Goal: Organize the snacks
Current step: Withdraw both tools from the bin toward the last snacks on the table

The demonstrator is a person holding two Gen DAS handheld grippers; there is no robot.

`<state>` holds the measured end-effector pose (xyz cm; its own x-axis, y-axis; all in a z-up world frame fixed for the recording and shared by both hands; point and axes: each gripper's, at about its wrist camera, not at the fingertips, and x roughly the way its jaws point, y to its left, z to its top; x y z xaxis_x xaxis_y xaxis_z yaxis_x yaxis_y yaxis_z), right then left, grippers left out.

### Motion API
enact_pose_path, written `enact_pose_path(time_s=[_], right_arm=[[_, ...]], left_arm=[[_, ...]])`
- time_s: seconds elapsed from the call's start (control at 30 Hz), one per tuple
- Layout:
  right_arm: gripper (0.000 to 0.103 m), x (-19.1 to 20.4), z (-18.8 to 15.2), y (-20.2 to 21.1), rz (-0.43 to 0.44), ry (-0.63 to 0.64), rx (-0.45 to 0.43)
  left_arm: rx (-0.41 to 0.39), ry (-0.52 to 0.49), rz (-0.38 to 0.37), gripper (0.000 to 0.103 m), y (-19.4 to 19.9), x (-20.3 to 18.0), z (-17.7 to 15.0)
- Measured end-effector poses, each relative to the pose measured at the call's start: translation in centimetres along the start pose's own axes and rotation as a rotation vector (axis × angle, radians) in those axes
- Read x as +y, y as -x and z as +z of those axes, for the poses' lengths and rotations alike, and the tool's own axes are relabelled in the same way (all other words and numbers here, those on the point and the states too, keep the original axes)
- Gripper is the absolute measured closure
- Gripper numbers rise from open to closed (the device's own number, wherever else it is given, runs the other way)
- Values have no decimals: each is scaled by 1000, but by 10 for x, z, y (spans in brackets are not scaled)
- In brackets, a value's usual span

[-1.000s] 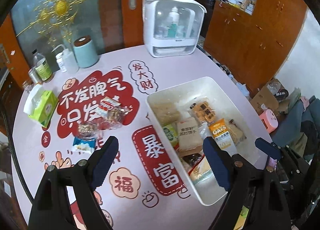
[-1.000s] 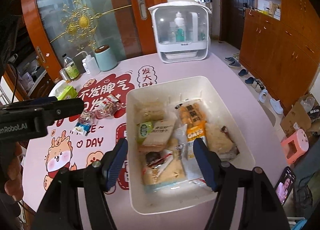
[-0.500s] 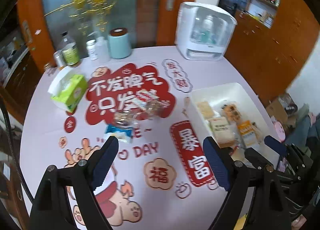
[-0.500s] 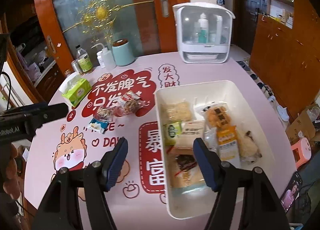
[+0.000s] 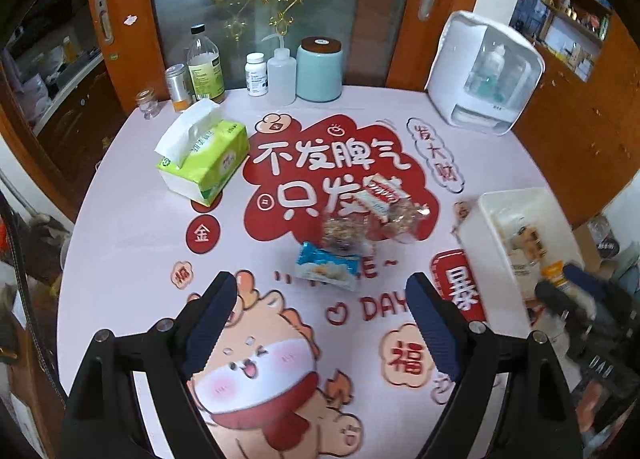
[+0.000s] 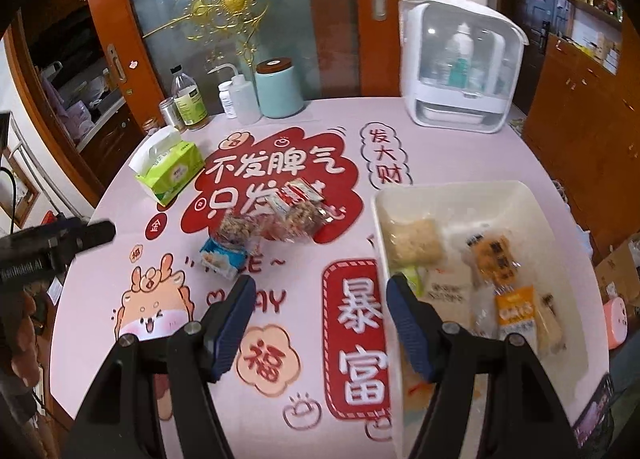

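Note:
A small heap of loose snacks lies mid-table: a blue packet [image 5: 327, 266] [image 6: 223, 258], a clear bag of brown pieces [image 5: 345, 230] [image 6: 239, 226] and a red-and-white pack [image 5: 380, 195] [image 6: 297, 199]. The white bin [image 5: 486, 251] [image 6: 382, 237] stands to their right with several packets inside. My left gripper [image 5: 320, 309] hangs open and empty above the table, just short of the blue packet. My right gripper [image 6: 321, 305] is open too, its right finger over the bin's near-left rim. Each gripper shows blurred at the edge of the other's view.
A green tissue pack [image 5: 204, 157] [image 6: 168, 169] lies at the left. Bottles, a can and a teal canister [image 5: 319, 69] [image 6: 279, 88] line the far edge. A white cabinet box [image 5: 484, 73] [image 6: 460, 67] stands far right. Wooden doors and cupboards surround the round table.
Both grippers have swung left, away from above the bin toward the loose snacks. The bin has slid toward the right edge in both views. Jaw widths look unchanged.

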<state>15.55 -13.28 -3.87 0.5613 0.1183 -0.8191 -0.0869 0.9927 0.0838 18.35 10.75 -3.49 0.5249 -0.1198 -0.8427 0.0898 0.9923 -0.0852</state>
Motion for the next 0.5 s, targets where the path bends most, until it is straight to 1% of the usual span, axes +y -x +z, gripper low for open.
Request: enact_pose_path(time_s=[0.13, 0.23, 0.3, 0.33, 0.43, 0.5], right_arm=[[35, 12, 18, -21, 27, 1, 18], [35, 19, 31, -43, 84, -27, 49], [35, 23, 40, -58, 138, -50, 59], [35, 25, 43, -66, 148, -55, 66], [35, 29, 55, -101, 168, -86, 128], [35, 27, 59, -124, 170, -127, 174]], left_arm=[[34, -63, 2, 17, -29, 4, 0], [64, -101, -16, 17, -54, 1, -3], [86, -124, -53, 17, -72, -2, -5], [99, -131, -69, 17, -81, -3, -6], [141, -135, -122, 17, -106, -7, -8], [168, -131, -134, 17, -124, -10, -9]])
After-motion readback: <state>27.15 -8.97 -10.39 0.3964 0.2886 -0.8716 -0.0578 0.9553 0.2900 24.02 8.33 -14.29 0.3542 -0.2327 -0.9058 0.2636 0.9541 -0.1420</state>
